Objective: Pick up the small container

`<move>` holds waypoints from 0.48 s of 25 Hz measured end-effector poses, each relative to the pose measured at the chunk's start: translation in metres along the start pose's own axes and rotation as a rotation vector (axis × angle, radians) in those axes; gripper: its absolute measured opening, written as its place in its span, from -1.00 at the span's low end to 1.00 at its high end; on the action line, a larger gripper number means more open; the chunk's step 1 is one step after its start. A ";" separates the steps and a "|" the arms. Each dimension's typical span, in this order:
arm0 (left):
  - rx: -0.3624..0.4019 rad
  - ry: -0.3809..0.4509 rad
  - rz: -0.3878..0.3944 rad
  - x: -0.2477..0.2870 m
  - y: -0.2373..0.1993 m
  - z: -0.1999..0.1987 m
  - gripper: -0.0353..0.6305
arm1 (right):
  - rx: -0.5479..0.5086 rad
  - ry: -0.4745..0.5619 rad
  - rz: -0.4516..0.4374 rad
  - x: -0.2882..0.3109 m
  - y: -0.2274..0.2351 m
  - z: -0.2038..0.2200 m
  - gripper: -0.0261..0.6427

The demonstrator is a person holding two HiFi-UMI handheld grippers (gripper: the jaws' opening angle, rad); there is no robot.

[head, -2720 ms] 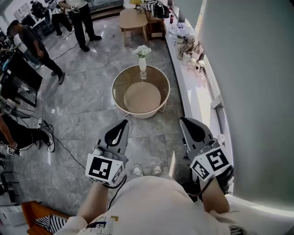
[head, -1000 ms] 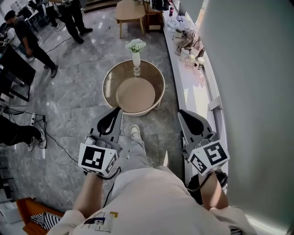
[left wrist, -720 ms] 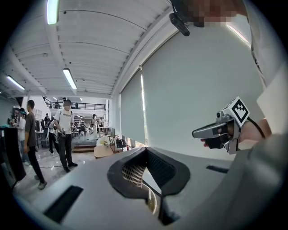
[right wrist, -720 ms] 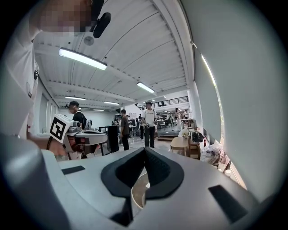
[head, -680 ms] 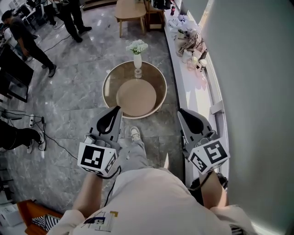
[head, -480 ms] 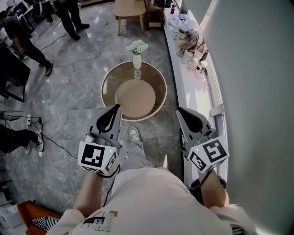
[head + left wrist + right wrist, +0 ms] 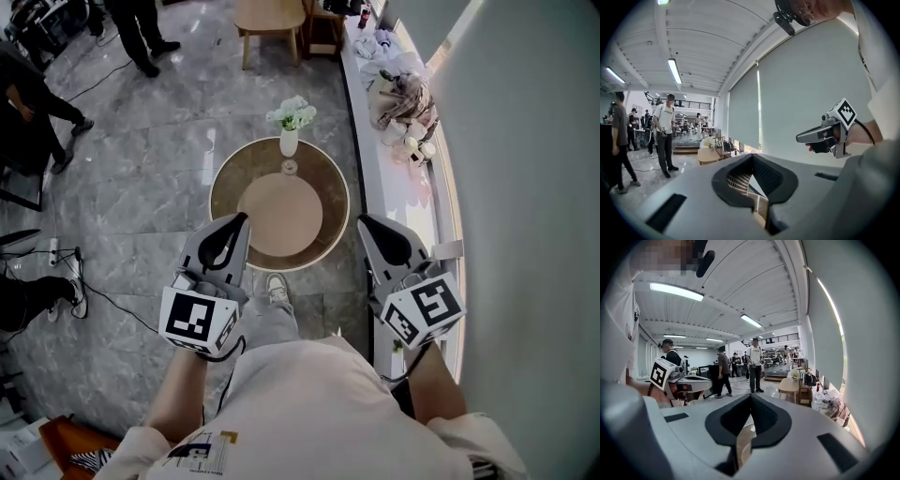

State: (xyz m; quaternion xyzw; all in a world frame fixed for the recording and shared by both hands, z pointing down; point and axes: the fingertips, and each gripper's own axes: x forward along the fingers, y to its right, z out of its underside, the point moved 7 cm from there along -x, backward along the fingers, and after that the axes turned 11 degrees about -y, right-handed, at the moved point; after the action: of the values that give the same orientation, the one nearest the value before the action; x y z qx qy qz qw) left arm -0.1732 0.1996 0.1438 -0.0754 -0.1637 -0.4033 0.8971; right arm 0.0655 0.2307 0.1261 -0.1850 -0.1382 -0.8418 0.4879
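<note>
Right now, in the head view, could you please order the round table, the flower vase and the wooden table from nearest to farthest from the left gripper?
From the left gripper:
1. The round table, just ahead of its tips.
2. The flower vase, at that table's far edge.
3. The wooden table, beyond, at the view's top.

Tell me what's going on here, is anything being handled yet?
Not yet. A person holds a left gripper and right gripper, both with jaws shut and empty, pointed toward a round glass-topped table. On it stand a white vase of white flowers and a small clear item beside it, possibly the container. Neither gripper touches anything.
</note>
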 end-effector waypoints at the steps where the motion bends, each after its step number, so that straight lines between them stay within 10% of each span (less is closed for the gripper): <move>1: 0.006 -0.005 0.004 0.008 -0.009 -0.001 -0.88 | -0.001 -0.005 -0.003 0.012 0.004 -0.005 -0.91; 12: 0.005 -0.019 0.023 0.079 -0.078 -0.012 -0.88 | -0.074 -0.053 -0.034 0.120 0.050 -0.036 -0.91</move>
State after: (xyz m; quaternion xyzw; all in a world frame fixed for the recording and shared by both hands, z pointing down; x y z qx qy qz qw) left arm -0.1799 0.0893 0.1604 -0.0789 -0.1725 -0.3918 0.9003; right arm 0.0487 0.0990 0.1499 -0.2229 -0.1231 -0.8493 0.4623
